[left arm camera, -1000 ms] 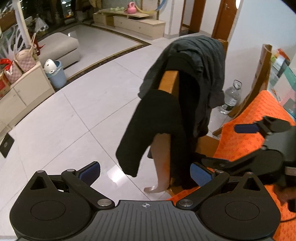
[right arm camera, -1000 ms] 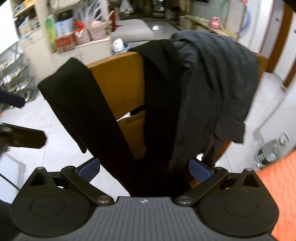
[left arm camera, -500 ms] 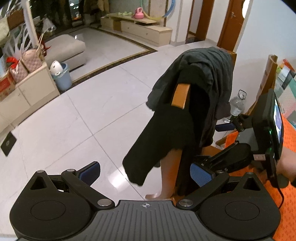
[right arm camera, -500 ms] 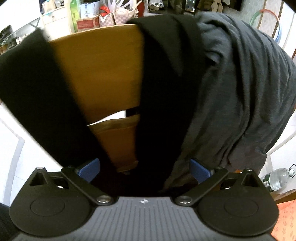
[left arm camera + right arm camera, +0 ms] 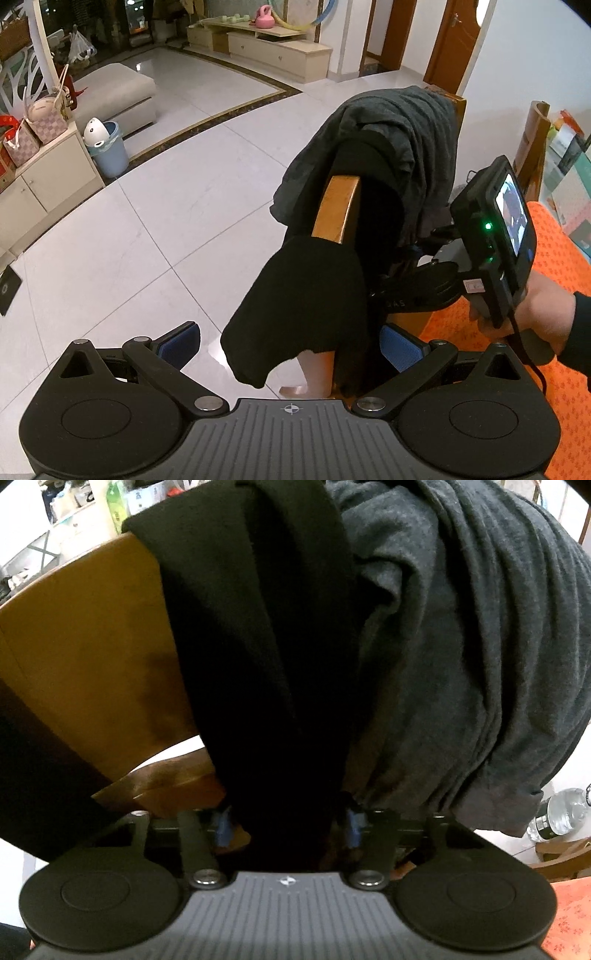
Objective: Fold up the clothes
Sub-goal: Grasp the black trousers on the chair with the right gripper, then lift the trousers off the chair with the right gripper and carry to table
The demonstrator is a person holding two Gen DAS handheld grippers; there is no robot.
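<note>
A black garment [image 5: 306, 295] and a dark grey garment [image 5: 399, 133] hang over the back of a wooden chair [image 5: 338, 206]. In the right wrist view the black garment [image 5: 266, 646] hangs down the middle, the grey garment [image 5: 461, 657] to its right. My right gripper [image 5: 287, 825] has its blue pads pressed on a hanging strip of the black garment, low on the chair back. My left gripper [image 5: 291, 345] is open and empty, its pads either side of the black garment's lower end, apart from it. The right gripper's body [image 5: 491, 236] shows behind the chair.
An orange patterned cloth [image 5: 554, 280] covers the surface at the right. A plastic water bottle [image 5: 561, 814] stands on the white tiled floor [image 5: 147, 229]. A blue bin [image 5: 107, 147], a low cabinet and a grey ottoman stand at far left.
My right gripper moved in close to the chair back and closed its jaws from wide open onto the black garment. My left gripper drew slightly nearer and stayed open.
</note>
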